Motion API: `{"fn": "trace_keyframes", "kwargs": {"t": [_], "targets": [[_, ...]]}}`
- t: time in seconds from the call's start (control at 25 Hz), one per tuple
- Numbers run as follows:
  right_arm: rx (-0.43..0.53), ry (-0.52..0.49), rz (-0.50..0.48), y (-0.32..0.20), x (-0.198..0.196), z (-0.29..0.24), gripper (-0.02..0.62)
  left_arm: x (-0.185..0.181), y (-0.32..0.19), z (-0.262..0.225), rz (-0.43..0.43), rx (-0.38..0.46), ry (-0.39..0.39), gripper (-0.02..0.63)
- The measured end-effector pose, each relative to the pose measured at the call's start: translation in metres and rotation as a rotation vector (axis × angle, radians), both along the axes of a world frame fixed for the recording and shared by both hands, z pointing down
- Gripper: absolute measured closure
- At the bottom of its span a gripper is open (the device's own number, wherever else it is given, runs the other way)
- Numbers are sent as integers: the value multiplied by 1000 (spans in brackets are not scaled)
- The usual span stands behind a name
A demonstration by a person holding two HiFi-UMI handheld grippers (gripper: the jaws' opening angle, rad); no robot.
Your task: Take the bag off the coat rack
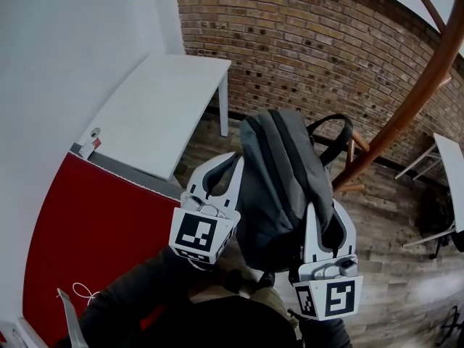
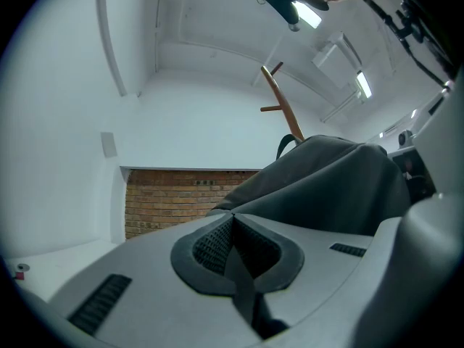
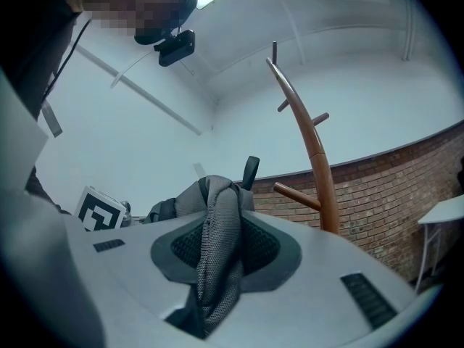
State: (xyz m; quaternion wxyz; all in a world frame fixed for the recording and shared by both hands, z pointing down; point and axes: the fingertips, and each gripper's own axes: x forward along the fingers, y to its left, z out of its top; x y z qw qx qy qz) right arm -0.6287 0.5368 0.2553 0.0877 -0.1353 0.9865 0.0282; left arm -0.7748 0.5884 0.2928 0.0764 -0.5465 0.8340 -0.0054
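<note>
A grey backpack [image 1: 279, 180] hangs between my two grippers in the head view, just left of the wooden coat rack [image 1: 406, 107]. My left gripper [image 1: 220, 176] is on the bag's left side. In the left gripper view that gripper [image 2: 233, 241] is shut on a thin dark strap [image 2: 243, 281], with the bag's body [image 2: 333, 187] to its right. My right gripper [image 1: 325, 212] is on the bag's right side, shut [image 3: 217, 245] on a grey mesh shoulder strap [image 3: 221, 230]. The black top handle [image 1: 333, 133] lies close to a lower peg [image 1: 357, 145]; in the right gripper view it stands apart from the rack [image 3: 315, 158].
A white table [image 1: 159, 107] stands at the back left against the brick wall [image 1: 304, 49]. A red panel [image 1: 87, 230] runs along the left. Another white table [image 1: 453, 172] and dark chair legs are at the far right. The floor is wood planks.
</note>
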Motion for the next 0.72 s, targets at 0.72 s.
{"fn": "trace_keyframes", "kwargs": {"t": [0.72], "targets": [[-29,-38,-41,10,64,5,503,58,-11,12,44,-14,15,597]]}}
